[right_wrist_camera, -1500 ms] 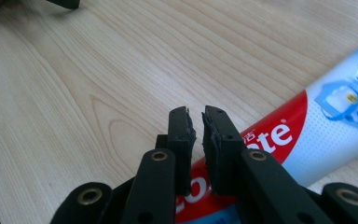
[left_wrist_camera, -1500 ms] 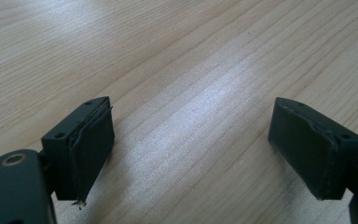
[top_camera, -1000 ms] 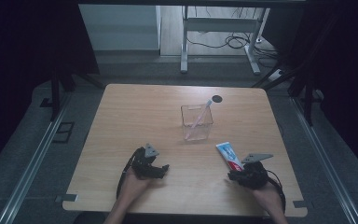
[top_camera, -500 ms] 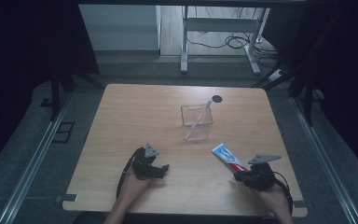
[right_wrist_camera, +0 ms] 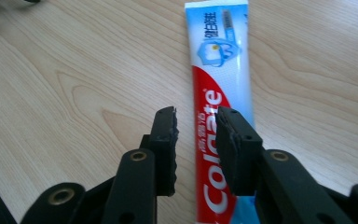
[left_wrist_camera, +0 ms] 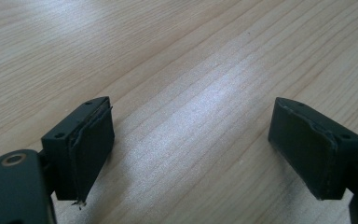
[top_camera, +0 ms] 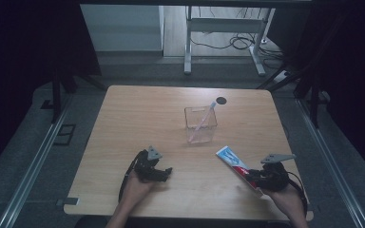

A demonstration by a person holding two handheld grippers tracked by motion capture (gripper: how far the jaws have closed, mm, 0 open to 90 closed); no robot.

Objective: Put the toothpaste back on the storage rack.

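Observation:
A red, white and blue toothpaste tube (top_camera: 232, 161) (right_wrist_camera: 219, 70) lies flat on the wooden table (top_camera: 138, 118) at the near right. My right gripper (top_camera: 253, 178) (right_wrist_camera: 196, 116) hovers just over the tube's red end. Its jaws have just been opening and stand a narrow gap apart, with the tube beneath that gap and the pads off it. My left gripper (top_camera: 164, 172) (left_wrist_camera: 191, 126) rests low at the near left, wide open over bare wood, nothing between its pads.
A clear square cup (top_camera: 200, 124) stands mid-table with a pale toothbrush (top_camera: 206, 116) leaning in it. A small black disc (top_camera: 221, 100) sits behind the cup. Table legs and cables are beyond the far edge.
My right gripper has drawn back to the right and lifted slightly, its jaws parting, while the toothpaste stays on the table. The left gripper has not moved.

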